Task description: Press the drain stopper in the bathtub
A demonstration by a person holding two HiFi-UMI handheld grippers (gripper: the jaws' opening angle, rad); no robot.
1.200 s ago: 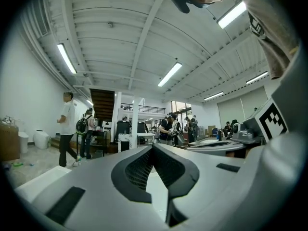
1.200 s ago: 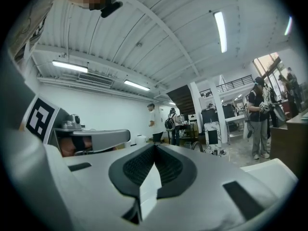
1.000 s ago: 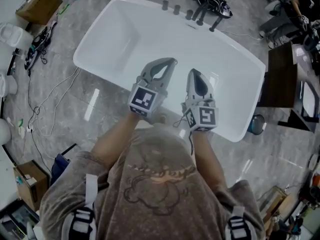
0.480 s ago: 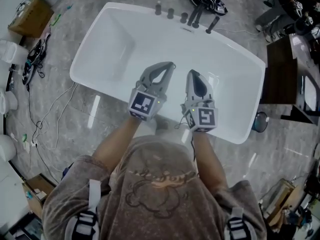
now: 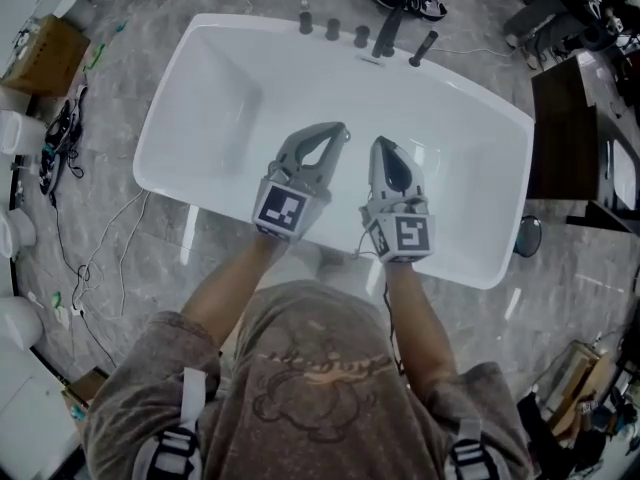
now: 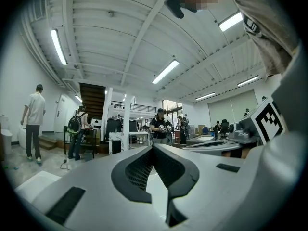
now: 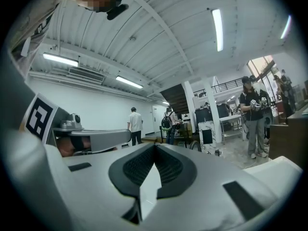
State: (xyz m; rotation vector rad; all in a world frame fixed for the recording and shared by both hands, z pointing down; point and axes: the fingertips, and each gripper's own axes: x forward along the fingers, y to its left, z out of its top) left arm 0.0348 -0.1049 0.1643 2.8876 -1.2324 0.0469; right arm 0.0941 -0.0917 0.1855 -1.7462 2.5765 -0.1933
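Note:
A white bathtub [image 5: 210, 78] fills the upper middle of the head view, seen from above. I cannot see the drain stopper in any view. Both grippers hang side by side over the tub's near half. The left gripper [image 5: 341, 131] is shut, its tips meeting with nothing between them. The right gripper [image 5: 380, 144] is likewise shut and empty. In the left gripper view the left gripper [image 6: 154, 147] points out across the room, not at the tub. The right gripper [image 7: 155, 146] in its own view also faces the room.
Round tap knobs [image 5: 332, 29], a dark spout [image 5: 388, 30] and a hand shower [image 5: 423, 48] stand on the tub's far rim. A dark cabinet [image 5: 560, 138] is at the right. Cables [image 5: 60, 148] and a cardboard box [image 5: 45, 53] lie on the floor left. People [image 6: 32, 121] stand in the room.
The head view has shifted, so the tub sits slightly lower and further left in the picture. Both grippers stay shut, in nearly the same place over the tub.

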